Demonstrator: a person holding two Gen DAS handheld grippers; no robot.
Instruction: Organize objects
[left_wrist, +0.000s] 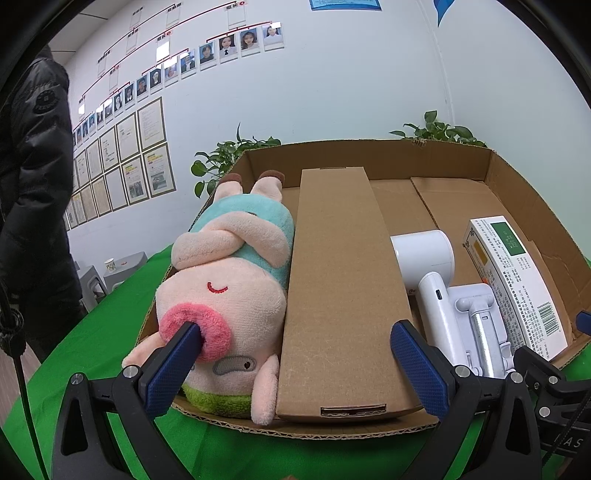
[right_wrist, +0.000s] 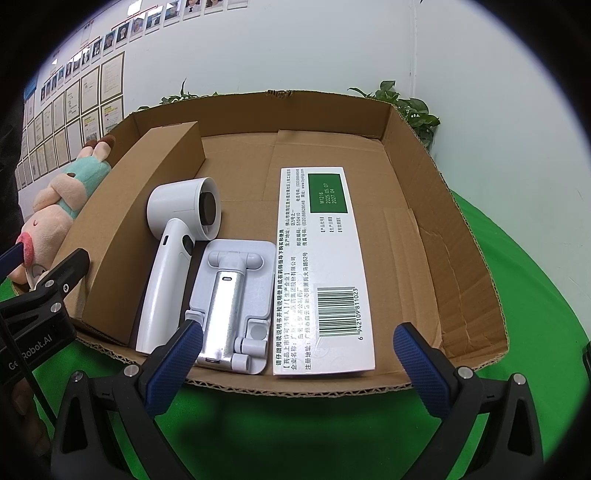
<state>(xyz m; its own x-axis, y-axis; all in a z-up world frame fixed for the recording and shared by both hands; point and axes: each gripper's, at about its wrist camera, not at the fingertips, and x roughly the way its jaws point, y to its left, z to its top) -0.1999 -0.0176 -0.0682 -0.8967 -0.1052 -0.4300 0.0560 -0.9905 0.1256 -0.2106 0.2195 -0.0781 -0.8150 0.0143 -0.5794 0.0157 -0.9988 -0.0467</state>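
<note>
- Cardboard tray (right_wrist: 443, 236) on the green counter (right_wrist: 535, 295) holds everything.
- Plush pig (left_wrist: 229, 295) lies at 9 o'clock, touching the long brown box (left_wrist: 340, 288).
- Fan (right_wrist: 173, 236), phone stand (right_wrist: 232, 295) and medicine box (right_wrist: 325, 266) lie toward 3 o'clock.
- Left hand-held gripper (left_wrist: 295, 354) and right hand-held gripper (right_wrist: 299, 354): both spread wide, empty.

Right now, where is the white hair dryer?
The white hair dryer lies inside the cardboard tray, left of centre in the right wrist view, between the long brown box and the folded phone stand.
</note>
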